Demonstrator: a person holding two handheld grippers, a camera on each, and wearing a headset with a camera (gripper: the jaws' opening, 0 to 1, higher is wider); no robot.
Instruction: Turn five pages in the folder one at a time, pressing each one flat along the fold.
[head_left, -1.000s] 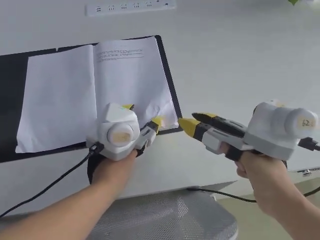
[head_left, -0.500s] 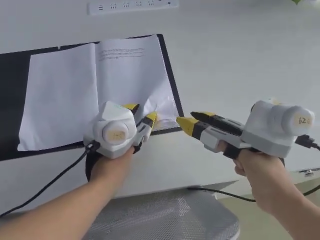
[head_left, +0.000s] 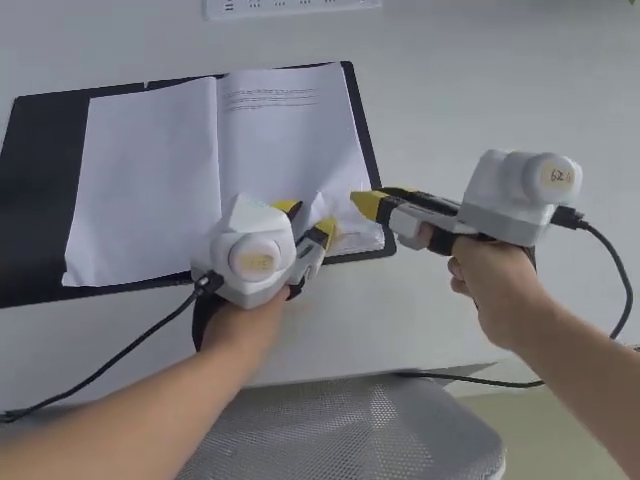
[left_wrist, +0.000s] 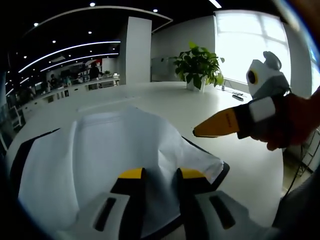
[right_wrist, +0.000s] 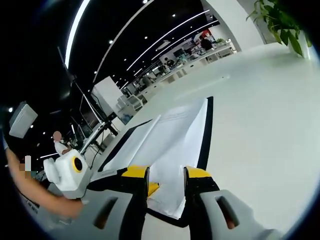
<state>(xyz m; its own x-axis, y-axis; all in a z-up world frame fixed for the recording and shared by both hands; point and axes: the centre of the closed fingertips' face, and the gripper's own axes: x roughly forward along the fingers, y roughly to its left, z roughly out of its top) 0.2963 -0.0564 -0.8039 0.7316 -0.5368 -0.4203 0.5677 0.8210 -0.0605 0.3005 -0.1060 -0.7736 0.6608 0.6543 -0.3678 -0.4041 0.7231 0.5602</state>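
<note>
1. Head view, left of frame: the folder (head_left: 45, 130) lies open and flat on the white table (head_left: 480, 90). Its black cover shows along the left and lower edges. The fold runs from the top of the frame towards the bottom, between the two white sheets.
2. Centre: the right-hand page (head_left: 290, 140) has its long axis parallel to the fold. Turning it would carry it leftwards in the frame, over the fold.
3. Lower centre: the left gripper (head_left: 305, 222) comes up from the bottom edge, its yellow tips at the lower right corner of that page.
   - Left gripper view: the left gripper (left_wrist: 161, 175) has its jaws a narrow gap apart, with the white sheet (left_wrist: 115, 145) showing in the gap.
   - Whether the pads bear on the paper cannot be told.
4. Centre right: the page corner (head_left: 345, 215) is puckered and raised off the cover, between the two sets of tips.
5. Right: the right gripper (head_left: 368, 203) comes in from the right edge, pointing left. Its tips are just beside the raised corner.
   - Right gripper view: the right gripper (right_wrist: 167, 174) has its jaws slightly spread and holds nothing. The page edge and the folder's black border (right_wrist: 206, 130) lie ahead of it.
6. Judgement: both grippers are at the same corner, the left one nearer. The fold is well to the left of both.
</note>
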